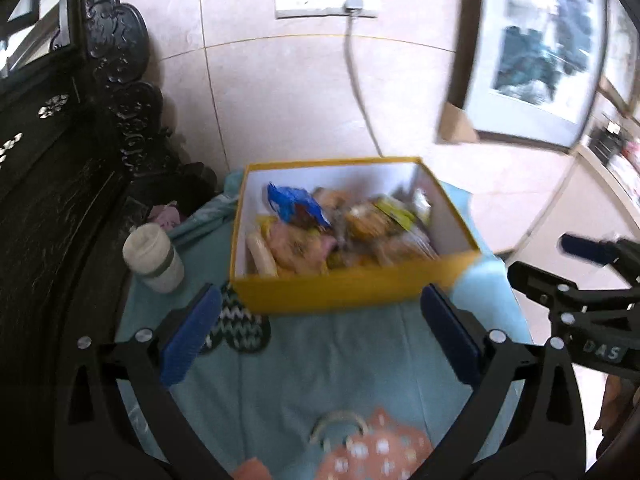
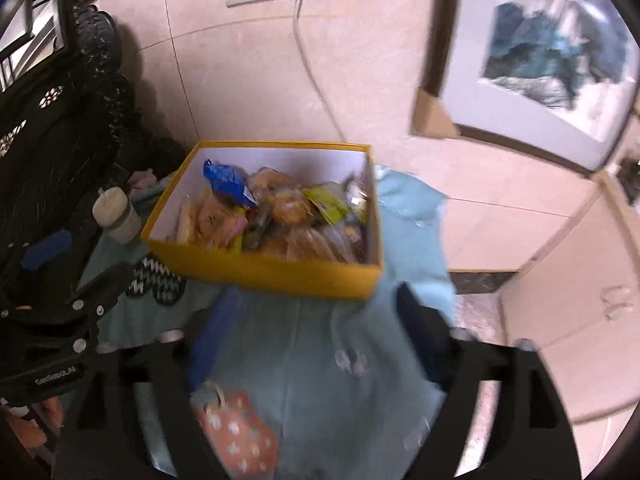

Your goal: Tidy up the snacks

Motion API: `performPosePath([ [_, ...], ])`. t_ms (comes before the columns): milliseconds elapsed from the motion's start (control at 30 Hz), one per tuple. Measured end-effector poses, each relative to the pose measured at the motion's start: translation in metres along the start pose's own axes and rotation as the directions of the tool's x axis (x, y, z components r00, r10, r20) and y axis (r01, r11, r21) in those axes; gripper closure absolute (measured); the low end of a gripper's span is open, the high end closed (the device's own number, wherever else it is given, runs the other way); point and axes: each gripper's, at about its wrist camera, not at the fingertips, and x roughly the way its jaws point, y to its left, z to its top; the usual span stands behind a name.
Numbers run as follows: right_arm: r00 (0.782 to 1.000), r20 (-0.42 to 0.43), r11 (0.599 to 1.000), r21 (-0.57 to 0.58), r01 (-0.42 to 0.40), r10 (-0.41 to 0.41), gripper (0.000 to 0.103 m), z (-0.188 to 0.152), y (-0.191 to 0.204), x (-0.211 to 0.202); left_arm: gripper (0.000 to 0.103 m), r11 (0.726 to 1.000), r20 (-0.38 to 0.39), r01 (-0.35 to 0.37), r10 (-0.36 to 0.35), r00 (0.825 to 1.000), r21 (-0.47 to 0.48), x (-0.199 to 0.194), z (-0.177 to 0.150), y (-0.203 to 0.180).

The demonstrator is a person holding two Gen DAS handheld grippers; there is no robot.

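Yellow box [image 1: 352, 288] sits at counter's far edge by the wall, snack packets [image 1: 340, 228] heaped loose inside. Left gripper [image 1: 320, 336] spread, empty, just short of box front. Right gripper [image 2: 316, 340] spread, empty, blurred. No packet seen outside box. Fits sorting about to start or just done; can't tell which.

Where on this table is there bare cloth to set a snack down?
The free patch is the blue cloth between the yellow box and the orange pouch, under the open left hand-held gripper. Left of the box it is crowded: a cup and a zigzag mat. The box itself is full.
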Motion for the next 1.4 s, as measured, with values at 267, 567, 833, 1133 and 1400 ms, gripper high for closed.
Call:
performPosePath([
  [267, 0.998, 0.065, 0.999, -0.018, 0.027, -0.026, 0.001, -0.062, 0.017, -0.089, 0.002, 1.0, 0.015, 0.016, -0.016, 1.0, 0.014, -0.086, -0.051, 0.006],
  [567, 0.993, 0.112, 0.996, -0.088, -0.013, 0.023, 0.001, -0.112, 0.046, -0.135, 0.002, 0.999, 0.065, 0.02, -0.018, 0.998, -0.028, -0.139, -0.08, 0.017],
  [833, 0.996, 0.089, 0.999, -0.024, -0.025, 0.027, 0.001, -0.122, 0.03, -0.139, 0.002, 0.992, 0.071, -0.125, 0.123, 0.99, 0.024, -0.149, -0.085, 0.003],
  [1133, 0.996, 0.081, 1.0, -0.016, -0.019, 0.021, 0.001, -0.129, 0.029, -0.139, 0.002, 0.999, 0.08, -0.041, 0.043, 0.996, -0.027, -0.153, -0.088, 0.011],
  [1400, 0.997, 0.08, 1.0, -0.02, -0.019, 0.021, 0.001, -0.13, 0.03, -0.138, 0.002, 0.999, 0.075, -0.046, 0.047, 0.996, -0.015, -0.149, -0.088, 0.008],
])
